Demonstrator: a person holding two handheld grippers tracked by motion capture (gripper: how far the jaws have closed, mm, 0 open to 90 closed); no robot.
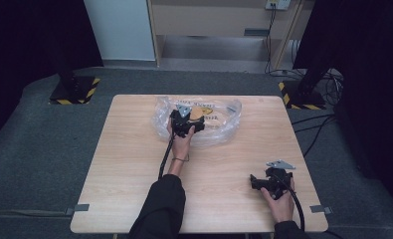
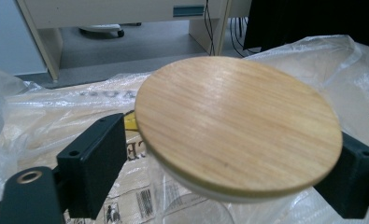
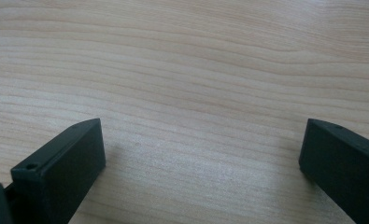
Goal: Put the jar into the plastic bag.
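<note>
1. Wooden disc [image 2: 238,123], round and pale-grained, sits in the middle of the left gripper view with a white layer under its lower edge; in the high view it shows as a small tan patch [image 1: 197,113] in the upper middle of the frame
2. Left gripper [image 1: 184,123] is clamped on that disc: one black jaw presses its left edge and the other its right edge, and the disc is tilted, its far edge higher in the frame
3. Clear plastic bag [image 1: 219,130] lies crumpled under and around the disc on the far half of the table [image 1: 134,164]; printed lettering and a barcode show through it at the lower left of the left gripper view, too blurred to read
4. A curved transparent rim shows just below the disc at the bottom centre of that view; I cannot tell what it belongs to
5. Left hand [image 1: 181,144] reaches up from the bottom centre of the high view in a dark sleeve [image 1: 159,209]
6. Right gripper [image 1: 268,180] is at the lower right of the high view, held by the right hand [image 1: 279,201], well apart from the bag
7. Its jaws stand wide apart with nothing between them, bare wood grain [image 3: 196,93] of the tabletop lying close beneath
</note>
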